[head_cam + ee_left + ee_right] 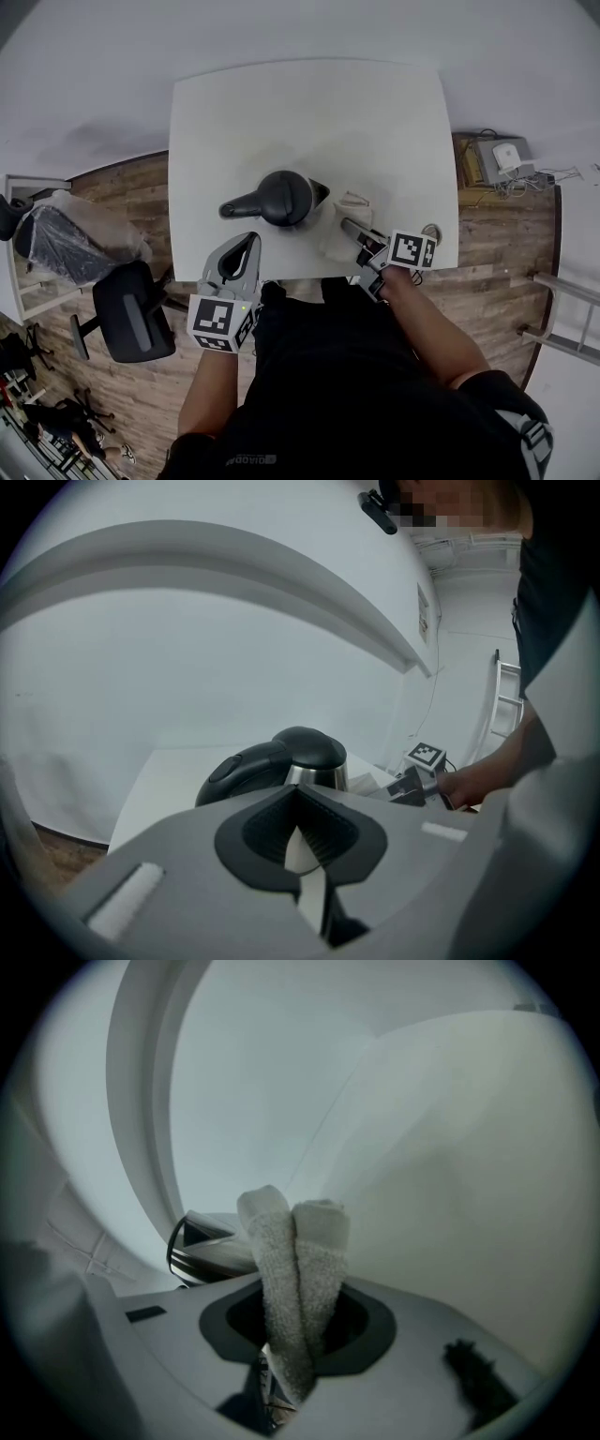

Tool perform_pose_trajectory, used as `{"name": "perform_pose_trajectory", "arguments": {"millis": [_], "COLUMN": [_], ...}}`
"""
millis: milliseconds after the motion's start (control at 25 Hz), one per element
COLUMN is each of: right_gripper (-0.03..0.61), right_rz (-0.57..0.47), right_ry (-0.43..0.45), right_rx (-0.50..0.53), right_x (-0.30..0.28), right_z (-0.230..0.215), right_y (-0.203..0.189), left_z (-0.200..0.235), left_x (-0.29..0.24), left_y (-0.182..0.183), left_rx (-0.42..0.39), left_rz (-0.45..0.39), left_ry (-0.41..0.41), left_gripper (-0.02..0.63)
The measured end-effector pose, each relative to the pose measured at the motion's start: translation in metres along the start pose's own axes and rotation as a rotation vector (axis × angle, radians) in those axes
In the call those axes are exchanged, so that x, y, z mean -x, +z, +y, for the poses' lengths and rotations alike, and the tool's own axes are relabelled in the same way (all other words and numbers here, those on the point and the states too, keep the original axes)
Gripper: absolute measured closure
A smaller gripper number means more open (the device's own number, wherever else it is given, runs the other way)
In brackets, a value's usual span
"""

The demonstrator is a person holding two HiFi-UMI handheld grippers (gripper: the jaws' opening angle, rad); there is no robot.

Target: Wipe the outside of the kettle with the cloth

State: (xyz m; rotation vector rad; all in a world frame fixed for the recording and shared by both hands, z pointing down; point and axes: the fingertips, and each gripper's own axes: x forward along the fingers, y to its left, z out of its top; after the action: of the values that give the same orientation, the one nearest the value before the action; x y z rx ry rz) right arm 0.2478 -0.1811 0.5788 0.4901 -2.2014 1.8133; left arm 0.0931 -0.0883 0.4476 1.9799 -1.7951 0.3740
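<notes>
Far left of the kettle (286,197), off the white table (309,112), a black office chair (131,314) stands on the wood floor; only the head view shows it. Nearer, just left of and in front of the kettle's dark handle, the left gripper (246,242) hangs over the table's near edge, apart from the kettle. Its own view shows the left gripper (302,841) with both jaws brought together and nothing between them. That view also gives the kettle (298,761) from the side, with a black lid and handle above a band of bright metal that cannot be seen from overhead. The kettle itself stands upright on the near half of the table, its handle pointing left. Just right of it lies the pale cloth (333,234), bunched beside the kettle's body; whether they touch cannot be told from above. The right gripper (352,228) reaches into the cloth from the right, its marker cube over the table's near right corner. The right gripper view settles the grip: the right gripper (295,1335) is clamped on the cloth (292,1260), which rises as two folded terry lobes from between the jaws. There the kettle (202,1246) shows close behind and to the left of the cloth.
</notes>
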Motion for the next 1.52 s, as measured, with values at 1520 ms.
{"name": "perform_pose_trajectory", "arguments": {"millis": [1520], "right_gripper": [0.48], "right_rz": [0.207], "right_ry": [-0.113], "right_rx": [0.595], "right_x": [-0.012], "right_z": [0.116], "right_y": [0.072], "left_z": [0.114], "left_x": [0.023], "left_y": [0.046], "left_rx": [-0.001], "left_rz": [-0.118], "left_ry": [0.147], "left_gripper": [0.607]}}
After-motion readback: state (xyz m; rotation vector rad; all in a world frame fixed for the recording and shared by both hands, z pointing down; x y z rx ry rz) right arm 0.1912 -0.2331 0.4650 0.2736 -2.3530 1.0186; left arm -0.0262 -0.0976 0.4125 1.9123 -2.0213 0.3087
